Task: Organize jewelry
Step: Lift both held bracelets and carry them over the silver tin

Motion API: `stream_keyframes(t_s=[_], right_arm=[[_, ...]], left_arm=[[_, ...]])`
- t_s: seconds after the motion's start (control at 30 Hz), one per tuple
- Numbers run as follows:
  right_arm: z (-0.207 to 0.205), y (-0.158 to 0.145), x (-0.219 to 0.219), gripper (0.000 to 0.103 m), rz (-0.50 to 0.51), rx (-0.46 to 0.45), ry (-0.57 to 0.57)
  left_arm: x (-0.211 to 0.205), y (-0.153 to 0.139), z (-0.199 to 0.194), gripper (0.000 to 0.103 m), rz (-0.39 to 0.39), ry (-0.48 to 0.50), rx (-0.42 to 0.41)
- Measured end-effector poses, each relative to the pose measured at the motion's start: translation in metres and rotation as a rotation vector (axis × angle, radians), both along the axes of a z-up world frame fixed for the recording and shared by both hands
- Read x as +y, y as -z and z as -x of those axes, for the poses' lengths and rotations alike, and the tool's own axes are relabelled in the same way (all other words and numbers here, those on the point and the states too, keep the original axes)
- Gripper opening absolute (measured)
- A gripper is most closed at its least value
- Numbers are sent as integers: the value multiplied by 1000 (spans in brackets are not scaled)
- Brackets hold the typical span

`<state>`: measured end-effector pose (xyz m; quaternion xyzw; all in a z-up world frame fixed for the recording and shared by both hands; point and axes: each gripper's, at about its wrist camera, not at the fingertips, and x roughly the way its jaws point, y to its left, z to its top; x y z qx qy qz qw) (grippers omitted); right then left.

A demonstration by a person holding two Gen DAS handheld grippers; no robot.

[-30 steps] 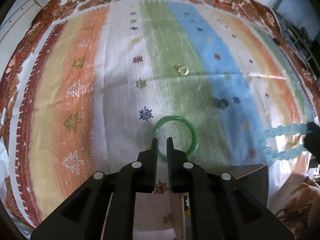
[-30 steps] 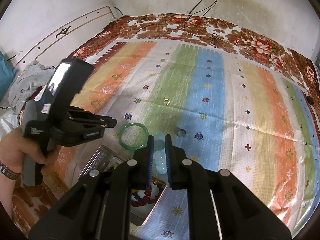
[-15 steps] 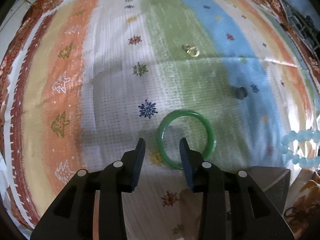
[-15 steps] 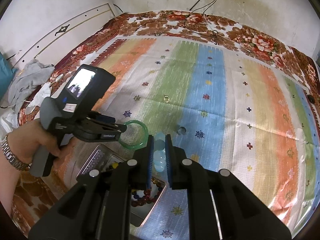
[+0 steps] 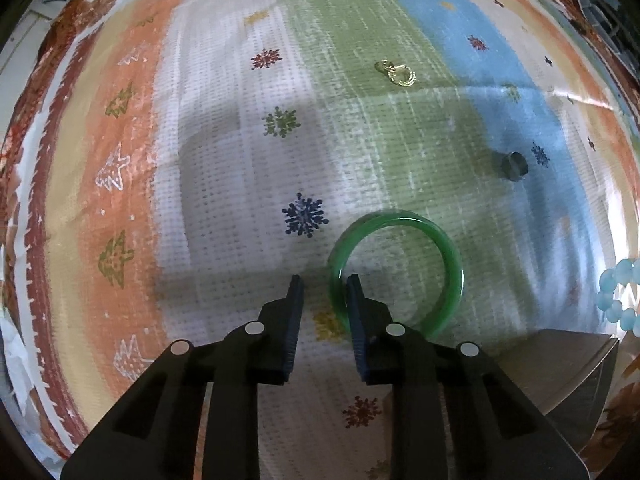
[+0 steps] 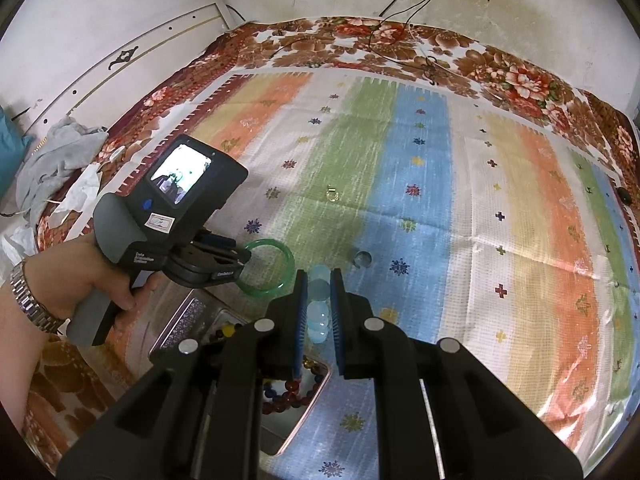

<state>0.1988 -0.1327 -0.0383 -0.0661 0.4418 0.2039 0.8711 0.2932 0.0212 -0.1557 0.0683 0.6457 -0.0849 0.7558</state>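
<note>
The left gripper (image 5: 323, 280), closed a second ago with its tips at the near rim of the green bangle (image 5: 448, 252), now stands spread apart, its right finger (image 5: 356, 304) inside the ring and its left finger outside, so the bangle's near-left rim sits in the gap, ungripped. It has also come down closer to the striped cloth (image 5: 224, 168) than before. The bangle lies flat where it was, just beyond the metal tin (image 6: 176, 330). The right gripper (image 6: 319, 280) stays clenched on the pale blue bead bracelet (image 6: 318, 308), hanging over the tin, which holds dark beads (image 6: 292, 394). Farther off, a small gold piece (image 5: 400, 74) and a dark ring (image 5: 514, 166) rest unmoved on the cloth.
</note>
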Motion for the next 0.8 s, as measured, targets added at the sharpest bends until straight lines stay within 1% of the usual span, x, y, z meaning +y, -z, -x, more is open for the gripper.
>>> stream_keyframes(t_s=[0.03,0.1,0.17,0.27,0.4,0.5,0.67,0.8], right_arm=[[0,0,0,13,-1,-1,0],[0,1,1,13,-1,-2,-1],[0,1,1,13,0,-1,-1],[0,1,1,13,0,-1,0],[1,1,1,13,0,0,4],[2,2,2,13,4,-2,-2],[2,3,2,13,4,1,-3],[4,2,1,13,6,2,3]], left_arm=[[0,0,1,8,3,7,4],[-4,-1,1,8,-16,21,-3],[-4,-2,0,6,-6,8,-3],[-1,-9,0,7,19,-17,-18],[14,-28,1,7,72,-55,-60],[21,-40,4,8,93,-65,-83],[13,-54,14,9,97,-52,-117],[11,-72,22,9,143,-60,-165]])
